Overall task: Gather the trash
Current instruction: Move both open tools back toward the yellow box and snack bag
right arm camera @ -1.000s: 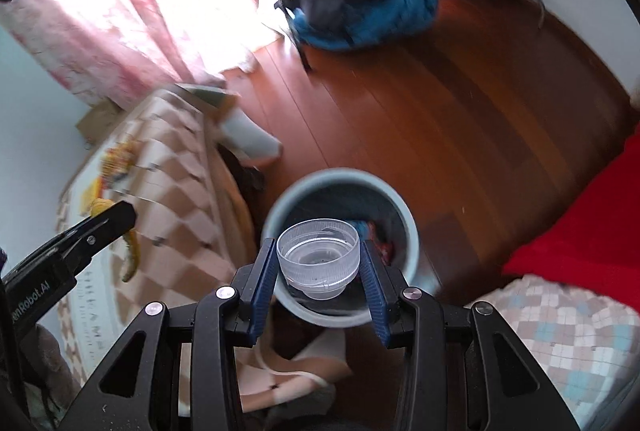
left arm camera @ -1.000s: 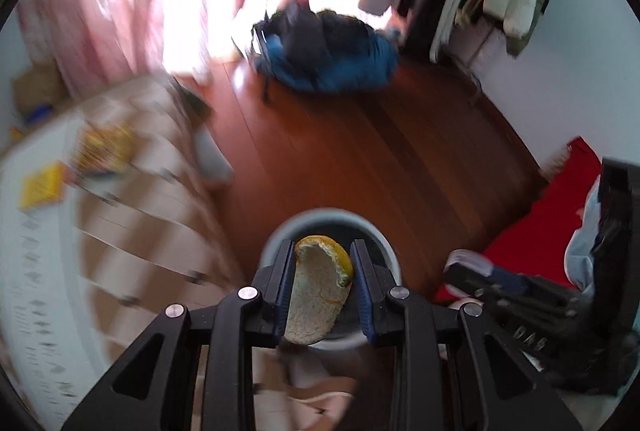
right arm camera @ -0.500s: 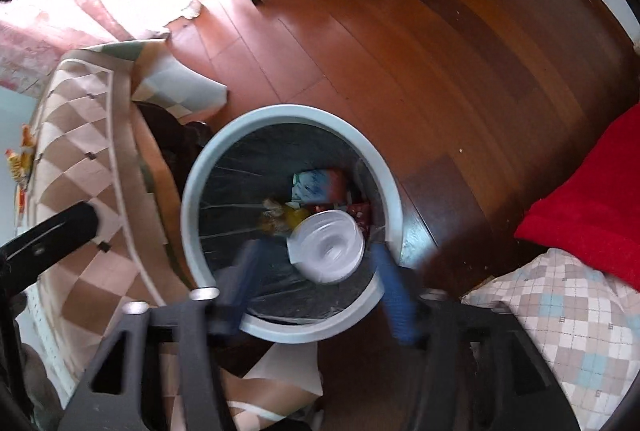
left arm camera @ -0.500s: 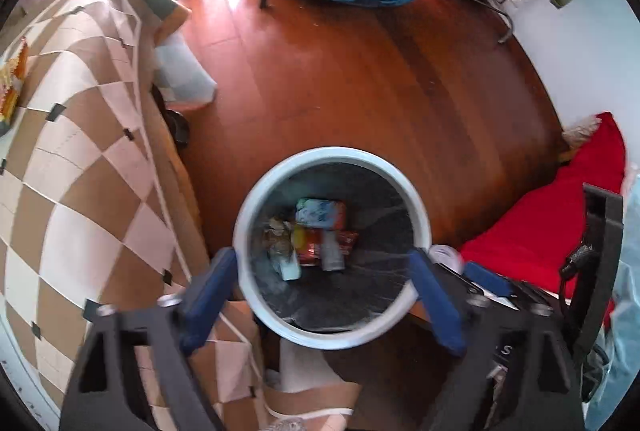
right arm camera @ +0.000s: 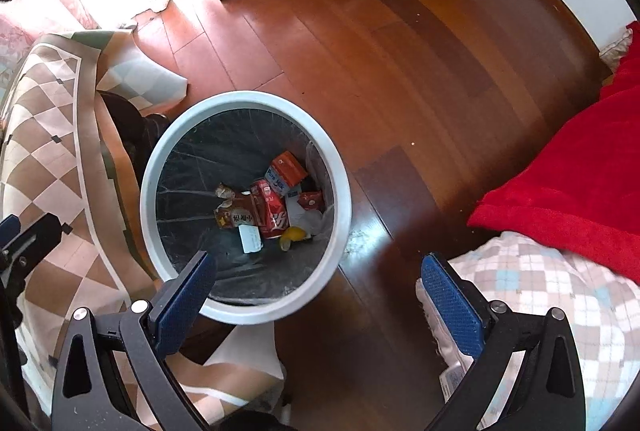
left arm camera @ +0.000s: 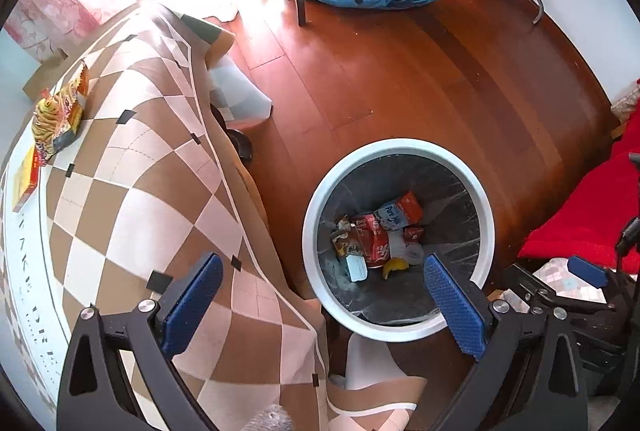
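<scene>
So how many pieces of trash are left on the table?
2: a yellow snack packet near the table's far edge and a flat yellow-red box just in front of it. More may lie outside the view.
</scene>
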Available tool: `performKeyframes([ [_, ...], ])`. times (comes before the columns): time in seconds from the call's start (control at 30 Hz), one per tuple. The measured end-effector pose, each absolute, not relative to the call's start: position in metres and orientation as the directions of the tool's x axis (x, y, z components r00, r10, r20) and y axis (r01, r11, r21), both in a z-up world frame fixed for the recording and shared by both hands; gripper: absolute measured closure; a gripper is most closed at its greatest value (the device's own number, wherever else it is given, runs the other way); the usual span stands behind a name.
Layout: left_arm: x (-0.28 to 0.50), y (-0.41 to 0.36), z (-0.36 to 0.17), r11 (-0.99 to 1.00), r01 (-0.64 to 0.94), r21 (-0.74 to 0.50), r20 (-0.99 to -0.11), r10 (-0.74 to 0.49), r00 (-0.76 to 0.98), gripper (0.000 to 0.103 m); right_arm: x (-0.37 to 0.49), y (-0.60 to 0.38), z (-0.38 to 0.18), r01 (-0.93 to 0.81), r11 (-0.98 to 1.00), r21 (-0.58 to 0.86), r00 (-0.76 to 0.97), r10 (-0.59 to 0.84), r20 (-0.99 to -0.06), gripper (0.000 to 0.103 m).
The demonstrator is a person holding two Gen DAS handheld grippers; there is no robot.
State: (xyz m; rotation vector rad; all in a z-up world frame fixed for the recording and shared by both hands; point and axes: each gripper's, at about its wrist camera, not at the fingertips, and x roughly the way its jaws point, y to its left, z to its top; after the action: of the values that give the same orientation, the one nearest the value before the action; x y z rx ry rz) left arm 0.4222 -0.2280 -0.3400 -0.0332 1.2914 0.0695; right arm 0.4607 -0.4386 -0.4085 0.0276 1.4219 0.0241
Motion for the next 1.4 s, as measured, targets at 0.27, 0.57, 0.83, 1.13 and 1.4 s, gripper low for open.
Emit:
performKeyframes([
  [0.27,0.403,-0.237,-0.304,0.998,-0.052,0.029,-0.941,0.045,0.334,0.0,0.436,-0.45,-0.359,0.032,0.998,0.053,0.207,0.045,-0.977,0.0],
  [0.57,0.356,-0.23,-0.239,0.999,-0.048,-0.006,-0.902,0.016,0.432,0.0,0.388,-0.452,-0.278,0.047,0.996,0.08,0.317,0.061,-0.946,0.0],
  [0.83,0.309,-0.211,-0.171,0.997,-0.072,0.006,-0.85,0.043,0.526,0.0,0.34,-0.433,-0.188,0.032,0.986,0.161,0.433,0.131,-0.892,0.0],
  [1.13,0.28,-0.125,-0.132,0.97,-0.242,-0.002,-0.814,0.139,0.563,0.0,0.327,-0.345,-0.13,-0.127,0.956,0.266,0.461,0.294,-0.837,0.0],
  [1.4,0.3,0.004,-0.18,0.882,-0.453,0.131,-0.829,0.348,0.438,0.0,0.403,-0.195,-0.183,-0.292,0.909,0.297,0.299,0.382,-0.875,0.0],
])
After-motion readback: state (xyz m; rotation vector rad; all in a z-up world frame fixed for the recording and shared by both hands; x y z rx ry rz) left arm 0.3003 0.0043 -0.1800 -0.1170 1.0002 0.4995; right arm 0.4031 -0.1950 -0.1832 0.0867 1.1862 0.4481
